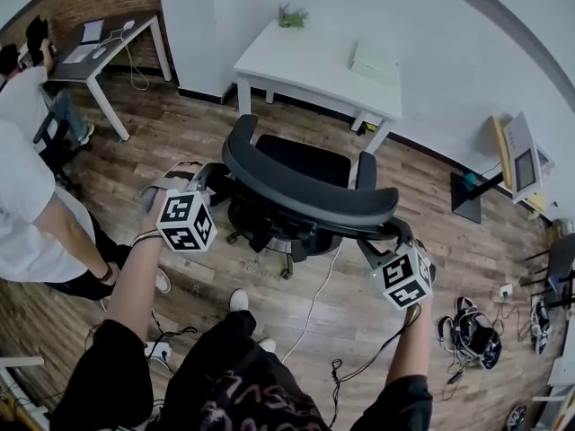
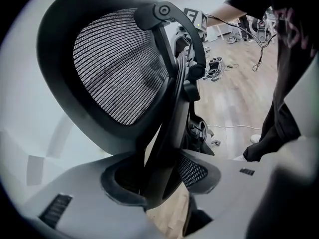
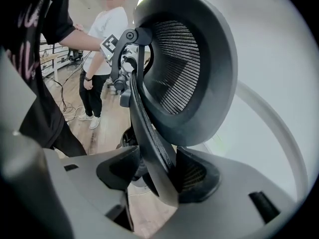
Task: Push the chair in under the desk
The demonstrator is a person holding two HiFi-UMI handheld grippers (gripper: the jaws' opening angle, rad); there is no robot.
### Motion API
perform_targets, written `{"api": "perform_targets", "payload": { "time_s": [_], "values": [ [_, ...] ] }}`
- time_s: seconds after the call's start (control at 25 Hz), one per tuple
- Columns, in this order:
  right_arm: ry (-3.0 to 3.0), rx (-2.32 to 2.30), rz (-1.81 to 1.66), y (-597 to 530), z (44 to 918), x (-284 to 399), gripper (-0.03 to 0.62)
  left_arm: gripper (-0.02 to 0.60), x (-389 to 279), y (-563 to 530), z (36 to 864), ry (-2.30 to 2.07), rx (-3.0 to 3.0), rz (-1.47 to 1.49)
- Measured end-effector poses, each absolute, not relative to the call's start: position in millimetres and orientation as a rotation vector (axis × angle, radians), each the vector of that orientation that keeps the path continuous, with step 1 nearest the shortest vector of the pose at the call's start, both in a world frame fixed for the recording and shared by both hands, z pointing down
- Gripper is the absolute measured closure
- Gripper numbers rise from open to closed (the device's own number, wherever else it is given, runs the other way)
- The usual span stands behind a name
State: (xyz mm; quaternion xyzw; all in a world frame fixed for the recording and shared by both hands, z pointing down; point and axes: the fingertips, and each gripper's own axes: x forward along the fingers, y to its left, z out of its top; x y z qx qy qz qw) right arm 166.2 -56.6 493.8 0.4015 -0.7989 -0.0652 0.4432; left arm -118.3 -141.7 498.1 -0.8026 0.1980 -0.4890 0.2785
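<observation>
A black mesh office chair [image 1: 305,191] stands on the wooden floor a short way in front of the white desk [image 1: 314,65], its seat facing the desk. My left gripper [image 1: 211,180] is shut on the left edge of the curved backrest [image 2: 119,68]. My right gripper [image 1: 384,237] is shut on its right edge. In the left gripper view the gripper [image 2: 159,178] pinches the dark backrest frame between its grey pads. The right gripper view shows my right gripper [image 3: 159,171] clamped on the backrest rim [image 3: 199,63] the same way.
A person in a white shirt [image 1: 27,196] stands close at the left. A dark desk [image 1: 99,48] is at the back left. A cable [image 1: 314,303] runs over the floor by my feet. A monitor [image 1: 521,160] and loose gear [image 1: 472,335] lie at the right.
</observation>
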Motion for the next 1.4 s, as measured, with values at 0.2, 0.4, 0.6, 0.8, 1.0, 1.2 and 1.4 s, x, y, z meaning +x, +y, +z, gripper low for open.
{"api": "perform_targets", "payload": {
  "time_s": [0.2,0.4,0.6,0.8,1.0,1.2,1.4],
  "values": [
    [-1.974,1.012,-0.148,-99,486,172,0.353,0.367,-112,-188,489,0.516,-2.162,-1.318],
    [-1.959,1.010,-0.115,-133,487,178,0.352,0.367,-107,-223,490,0.497,-2.166,-1.306],
    [-1.956,1.029,-0.108,-154,491,179,0.352,0.367,-103,-248,493,0.490,-2.166,-1.291],
    [-1.953,1.046,-0.127,-174,496,183,0.349,0.366,-99,-268,498,0.483,-2.160,-1.282],
    [-1.961,1.036,-0.118,-215,491,195,0.349,0.367,-87,-308,493,0.477,-2.166,-1.303],
    [-1.968,1.020,-0.127,-243,492,210,0.349,0.366,-74,-334,495,0.494,-2.168,-1.319],
    [-1.985,1.003,-0.145,-280,490,218,0.349,0.367,-65,-368,493,0.512,-2.166,-1.328]
  ]
}}
